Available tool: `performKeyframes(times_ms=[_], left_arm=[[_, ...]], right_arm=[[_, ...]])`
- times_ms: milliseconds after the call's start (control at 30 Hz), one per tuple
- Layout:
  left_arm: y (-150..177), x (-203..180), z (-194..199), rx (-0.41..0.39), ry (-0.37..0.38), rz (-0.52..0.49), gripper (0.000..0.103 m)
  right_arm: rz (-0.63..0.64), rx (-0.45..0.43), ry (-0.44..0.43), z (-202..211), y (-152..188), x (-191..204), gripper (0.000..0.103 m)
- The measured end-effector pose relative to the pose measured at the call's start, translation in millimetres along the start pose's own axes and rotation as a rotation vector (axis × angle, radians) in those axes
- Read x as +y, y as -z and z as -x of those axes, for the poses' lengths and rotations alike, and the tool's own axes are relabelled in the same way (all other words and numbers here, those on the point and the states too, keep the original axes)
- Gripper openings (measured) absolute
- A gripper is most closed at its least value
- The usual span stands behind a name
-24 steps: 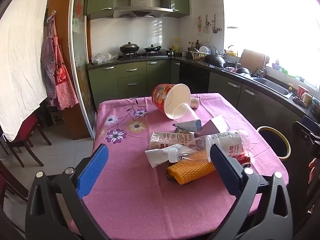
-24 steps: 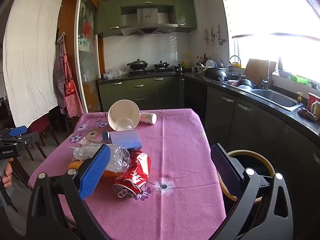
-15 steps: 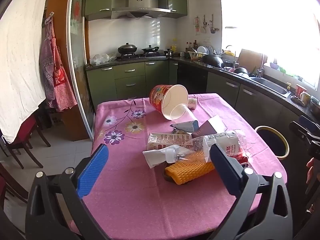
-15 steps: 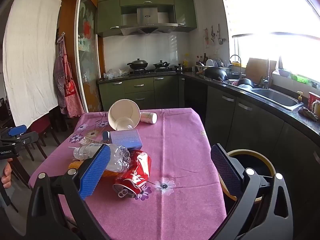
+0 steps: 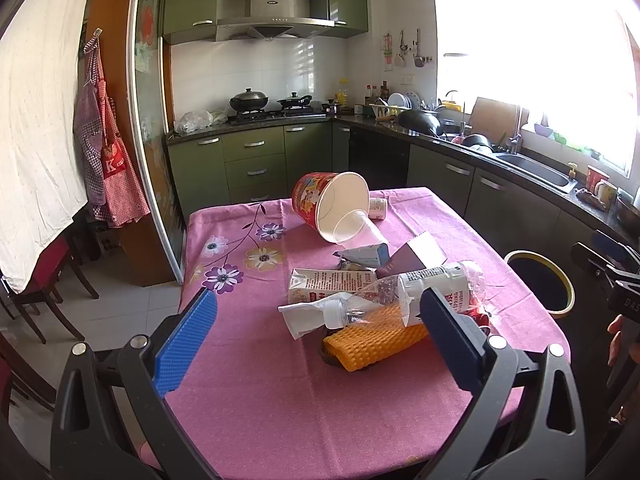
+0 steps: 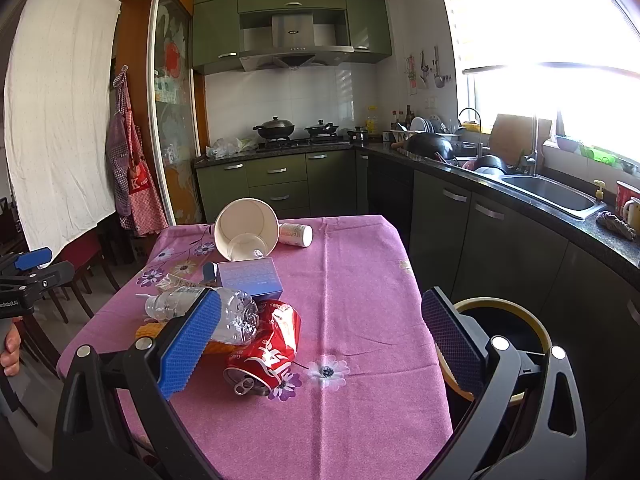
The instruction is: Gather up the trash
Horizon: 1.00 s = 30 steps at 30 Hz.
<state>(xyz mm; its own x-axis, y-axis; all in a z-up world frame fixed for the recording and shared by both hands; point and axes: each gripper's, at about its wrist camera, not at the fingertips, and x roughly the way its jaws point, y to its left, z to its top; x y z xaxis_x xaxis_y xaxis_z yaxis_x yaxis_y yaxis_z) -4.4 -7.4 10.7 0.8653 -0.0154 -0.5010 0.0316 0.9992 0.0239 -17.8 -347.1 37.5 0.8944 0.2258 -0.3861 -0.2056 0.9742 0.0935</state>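
Trash lies in a pile on the pink floral table: a tipped paper bucket, a milk carton, a crushed clear plastic bottle, an orange mesh sleeve, a blue box and a crushed red can. A dark bin with a yellow rim stands beside the table's right edge. My left gripper is open and empty, above the near table edge facing the pile. My right gripper is open and empty, with the can between its fingers' lines, farther off.
A small white bottle lies by the bucket. Kitchen counters with a sink run along the right; a stove is at the back. Chairs stand left of the table. The other gripper shows at each view's edge.
The left view has shifted slightly, the pile sitting a bit lower-left in frame. The right view is nearly unchanged. Both grippers stay open.
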Motion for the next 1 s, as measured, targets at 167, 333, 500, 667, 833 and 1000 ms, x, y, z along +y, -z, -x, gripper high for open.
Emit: performKeyframes(times_ms=[167,333,500,667,833,1000], left_arm=[[-0.5,-1.2,0.3,0.001,0.001,-0.004,0.097],[-0.8,-1.4,0.4,0.000,0.000,-0.004,0.097],[-0.3,-3.5,-0.3,0.001,0.001,-0.009,0.097],[-0.6,-6.0,-1.2,0.003,0.005,-0.013,0.097],[0.0,-7.1,-1.9,0.005,0.005,-0.014,0.097],[0.3,-7.5,-2.2,0.004,0.006,-0.015,0.097]], right_arm=[[-0.004,0.004,-0.001,-4.9,3.9,-1.4,0.099],[-0.005,0.003,0.000,-5.8,4.4,-1.2,0.099],[-0.010,0.004,0.002,-7.6,5.3,-1.1,0.099],[-0.011,0.006,0.002,-8.6,6.4,-1.3,0.099],[-0.012,0.006,0.000,-8.3,6.1,-2.8,0.099],[-0.012,0.006,0.000,-8.3,6.3,-3.5,0.099]])
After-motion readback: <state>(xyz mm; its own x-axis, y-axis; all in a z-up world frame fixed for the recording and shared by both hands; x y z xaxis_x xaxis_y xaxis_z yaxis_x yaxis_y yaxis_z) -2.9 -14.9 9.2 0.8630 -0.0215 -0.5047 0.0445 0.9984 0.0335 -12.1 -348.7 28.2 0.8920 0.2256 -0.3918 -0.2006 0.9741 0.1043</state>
